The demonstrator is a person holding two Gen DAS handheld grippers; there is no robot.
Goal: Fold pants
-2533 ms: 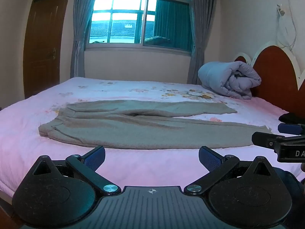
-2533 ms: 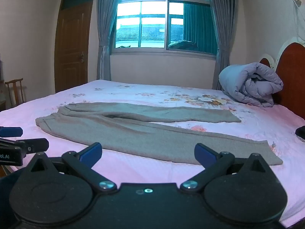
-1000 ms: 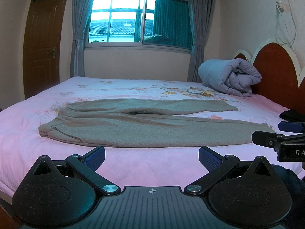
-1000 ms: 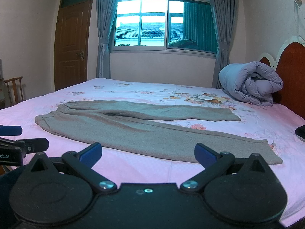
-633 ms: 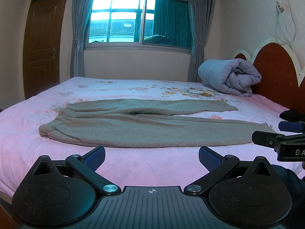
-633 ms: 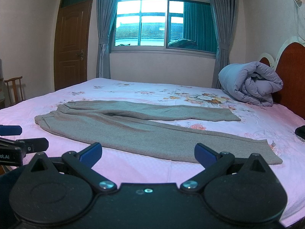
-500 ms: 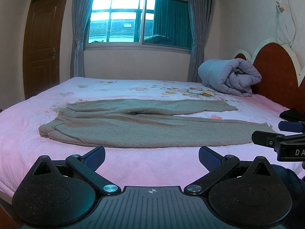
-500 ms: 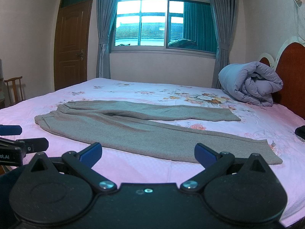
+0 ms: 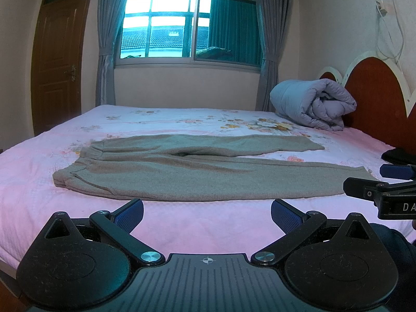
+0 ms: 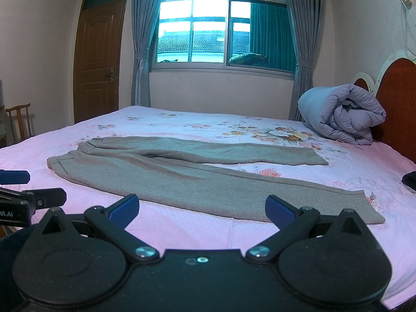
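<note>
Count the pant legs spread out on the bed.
2. The far leg lies toward the window; the near leg runs along the bed's front edge. Neither is folded yet.

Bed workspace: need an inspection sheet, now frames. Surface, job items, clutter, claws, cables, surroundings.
Surface: bed with pink floral sheet, bare in front of the claws.
Job's things: grey pants spread flat, unfolded, waistband to the left, legs running right and apart at the cuffs.
Clutter: rolled grey quilt by the headboard; dark item at the right edge, cannot identify.
Claws: left claw open, empty, short of the pants; right claw open, empty.
Cables: white cable hanging from a wall outlet above the headboard.
Surroundings: window with curtains, wooden door, chair at left.
</note>
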